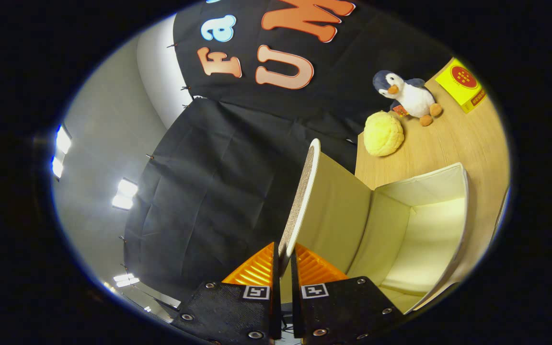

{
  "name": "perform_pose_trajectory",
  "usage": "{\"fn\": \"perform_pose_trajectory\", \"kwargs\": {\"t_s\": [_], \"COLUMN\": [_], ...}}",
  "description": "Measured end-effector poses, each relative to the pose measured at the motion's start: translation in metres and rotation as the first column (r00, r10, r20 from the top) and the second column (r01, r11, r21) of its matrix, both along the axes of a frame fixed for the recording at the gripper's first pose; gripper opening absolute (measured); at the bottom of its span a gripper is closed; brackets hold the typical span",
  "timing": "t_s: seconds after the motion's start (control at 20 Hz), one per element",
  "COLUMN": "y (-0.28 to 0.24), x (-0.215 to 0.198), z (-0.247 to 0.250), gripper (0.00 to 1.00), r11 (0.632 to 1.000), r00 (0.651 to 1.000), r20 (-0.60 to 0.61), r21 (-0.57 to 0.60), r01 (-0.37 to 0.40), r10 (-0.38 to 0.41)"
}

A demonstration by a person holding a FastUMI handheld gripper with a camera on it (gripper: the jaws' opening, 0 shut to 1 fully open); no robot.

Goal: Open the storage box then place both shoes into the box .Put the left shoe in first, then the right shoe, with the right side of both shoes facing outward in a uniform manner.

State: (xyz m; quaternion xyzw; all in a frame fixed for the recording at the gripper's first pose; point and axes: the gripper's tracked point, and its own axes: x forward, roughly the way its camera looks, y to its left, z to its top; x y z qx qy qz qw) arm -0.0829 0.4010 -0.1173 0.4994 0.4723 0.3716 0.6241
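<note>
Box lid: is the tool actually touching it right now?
Touching. The gripper view shows the tool closed on the lid, its edge pinched between both fingers, holding it raised above the open box.

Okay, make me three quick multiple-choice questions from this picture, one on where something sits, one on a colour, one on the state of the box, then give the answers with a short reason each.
1. Where is the plush penguin?
A. inside the storage box
B. on the wooden table, just beyond the round yellow plush
C. between the fingers

2. What colour is the flat packet near the penguin?
A. yellow with a red round mark
B. blue
C. green

3. What state is the storage box in?
A. lid closed flat
B. lid raised, gripped by the gripper
C. lid taken off and lying on the table

Answers:
1 B: the penguin stands on the table behind the yellow plush.
2 A: yellow face, red round mark.
3 B: the lid stands up on edge with its rim between both fingers, and the pale inside of the box shows with no shoes in it.
</note>
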Motion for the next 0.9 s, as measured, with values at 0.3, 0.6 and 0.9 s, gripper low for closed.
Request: {"fn": "perform_pose_trajectory", "kwargs": {"t_s": [0.3,0.6,0.9], "y": [0.059,0.09,0.064], "x": [-0.001,-0.023,-0.05], "z": [0.0,-0.031,-0.067], "gripper": [0.1,0.58,0.85], "r11": [0.999,0.985,0.933], "r00": [1.0,0.998,0.986], "r20": [0.011,-0.01,0.054], "r21": [-0.045,-0.157,-0.336], "r01": [-0.017,-0.067,-0.129], "r10": [0.018,0.066,0.156]}}
